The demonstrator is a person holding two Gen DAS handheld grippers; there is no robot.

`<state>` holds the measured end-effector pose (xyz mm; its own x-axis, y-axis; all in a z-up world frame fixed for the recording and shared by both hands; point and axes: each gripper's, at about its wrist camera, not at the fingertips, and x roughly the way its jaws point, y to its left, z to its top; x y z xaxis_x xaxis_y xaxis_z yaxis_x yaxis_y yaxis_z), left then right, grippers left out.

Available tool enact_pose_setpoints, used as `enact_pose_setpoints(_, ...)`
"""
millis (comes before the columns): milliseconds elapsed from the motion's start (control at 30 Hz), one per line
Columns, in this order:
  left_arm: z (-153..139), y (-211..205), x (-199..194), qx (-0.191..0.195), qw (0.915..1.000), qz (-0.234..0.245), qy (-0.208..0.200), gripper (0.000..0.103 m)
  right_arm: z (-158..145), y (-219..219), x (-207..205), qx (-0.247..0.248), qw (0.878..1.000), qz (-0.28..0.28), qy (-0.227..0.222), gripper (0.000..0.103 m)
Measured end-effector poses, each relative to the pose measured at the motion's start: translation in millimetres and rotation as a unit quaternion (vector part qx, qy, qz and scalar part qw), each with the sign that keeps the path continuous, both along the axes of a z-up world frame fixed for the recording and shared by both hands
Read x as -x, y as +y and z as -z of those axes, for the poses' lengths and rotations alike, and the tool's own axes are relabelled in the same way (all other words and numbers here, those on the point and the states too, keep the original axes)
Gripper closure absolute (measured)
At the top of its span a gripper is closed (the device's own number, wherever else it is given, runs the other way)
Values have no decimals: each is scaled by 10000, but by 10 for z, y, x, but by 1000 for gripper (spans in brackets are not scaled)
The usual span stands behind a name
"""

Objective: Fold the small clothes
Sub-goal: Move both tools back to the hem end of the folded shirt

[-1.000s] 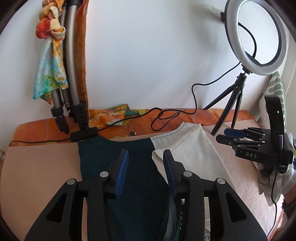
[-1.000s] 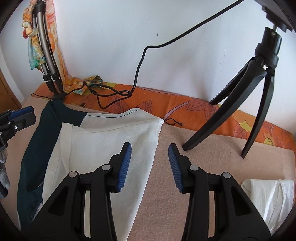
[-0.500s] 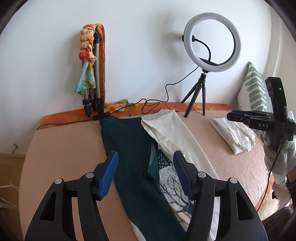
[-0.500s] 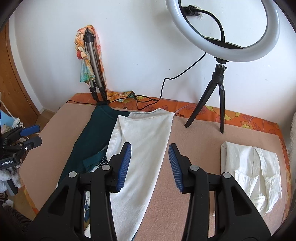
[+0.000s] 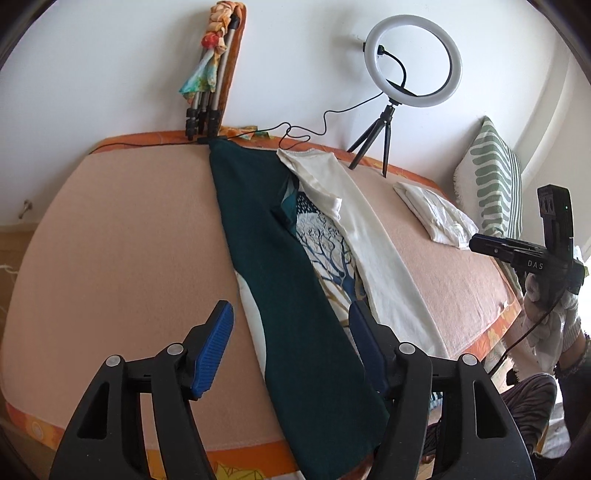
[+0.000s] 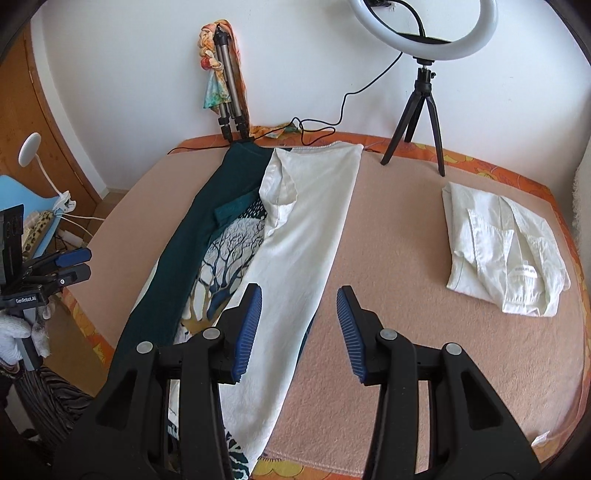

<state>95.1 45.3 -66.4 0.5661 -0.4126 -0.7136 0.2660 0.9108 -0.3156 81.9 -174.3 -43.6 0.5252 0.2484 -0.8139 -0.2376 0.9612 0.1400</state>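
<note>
Two hand-held grippers hovering with spread jaws over a long garment lying on a bed.

The left hand-held gripper [image 5: 291, 347] is hanging wide apart and empty above the near end of the garment [image 5: 295, 295], its blue pads [image 5: 214, 347] sitting either side of the dark green fold. The right hand-held gripper [image 6: 299, 332] is also gaping and gripping nothing, poised over the garment's cream half [image 6: 306, 236] near the bed's front edge. The garment is stretching lengthwise from the wall to the front edge of the bed [image 6: 406, 295], its two long sides folded inward, a tree print [image 6: 232, 251] showing between the green and cream layers. A folded white shirt [image 6: 506, 251] is lying well apart to the right. A ring light [image 6: 424, 33] on a small tripod is standing at the far edge of the bed, by the wall.
</note>
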Motion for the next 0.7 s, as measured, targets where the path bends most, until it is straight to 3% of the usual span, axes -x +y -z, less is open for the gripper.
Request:
enact_pose_setpoints(300,466,22,483,444,9960,-10,769,38,542,-164,656,-472,9965,125,677,58)
enact_pose_setpoints(433,640,-5,590,673,9915,34,1115,39,800,-207,773,-622,9924,200,1044,58)
enact_pose_setpoints(700,819,-50,702,843,9865,132,1396,41,1057,-224,919,-770,9853,227,1509,58)
